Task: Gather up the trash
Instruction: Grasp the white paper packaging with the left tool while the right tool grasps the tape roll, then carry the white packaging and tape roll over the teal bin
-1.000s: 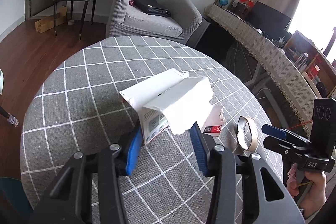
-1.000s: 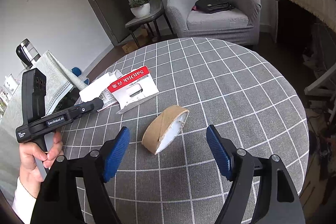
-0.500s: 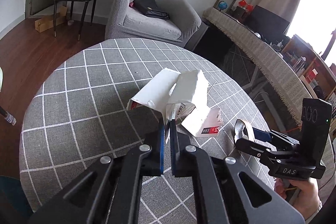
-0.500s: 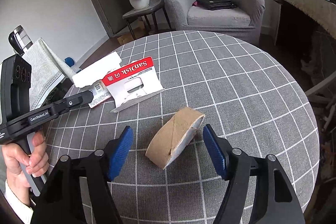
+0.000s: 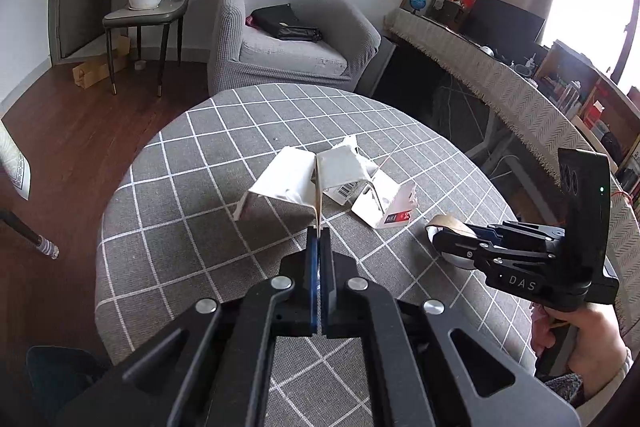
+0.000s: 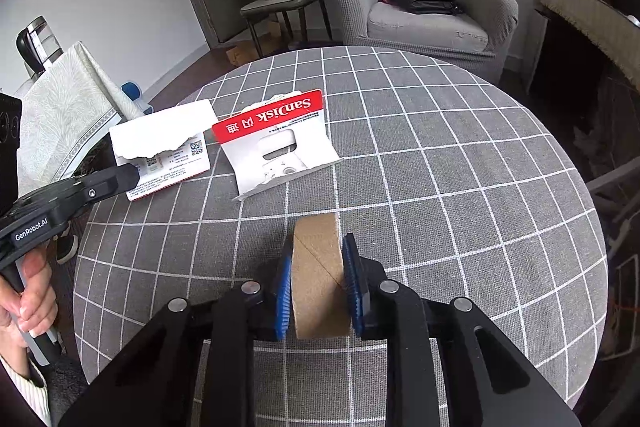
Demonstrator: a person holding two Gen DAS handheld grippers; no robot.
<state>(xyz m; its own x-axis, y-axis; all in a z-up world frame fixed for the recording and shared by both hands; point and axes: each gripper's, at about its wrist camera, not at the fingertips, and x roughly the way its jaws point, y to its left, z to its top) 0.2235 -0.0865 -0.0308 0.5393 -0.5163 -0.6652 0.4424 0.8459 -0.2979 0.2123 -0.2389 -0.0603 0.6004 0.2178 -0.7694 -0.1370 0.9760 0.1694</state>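
Item 1. Left gripper (image 5: 319, 239): jaws pressed together on the near edge of a torn white carton (image 5: 304, 181), centre of the left wrist frame. The pinch on a thin edge suits flat card that offers no body to span; the carton tents up from the counter (image 5: 192, 227), so it seems partly lifted.

Item 2. Right gripper (image 6: 316, 285): jaws narrowed onto the flat ends of a brown cardboard tape core (image 6: 318, 279), lower centre of the right wrist frame. Gripping across its width likely keeps the ring from rolling.

Item 3. SanDisk card pack (image 6: 280, 143): lying loose on the counter, centre of the right wrist frame, just beside the carton; not yet collected.

Item 4. Trash receptacle: none visible in either view.

Item 5. Armchair (image 5: 288, 39), upper centre, behind the counter; a dark bag rests on the seat.
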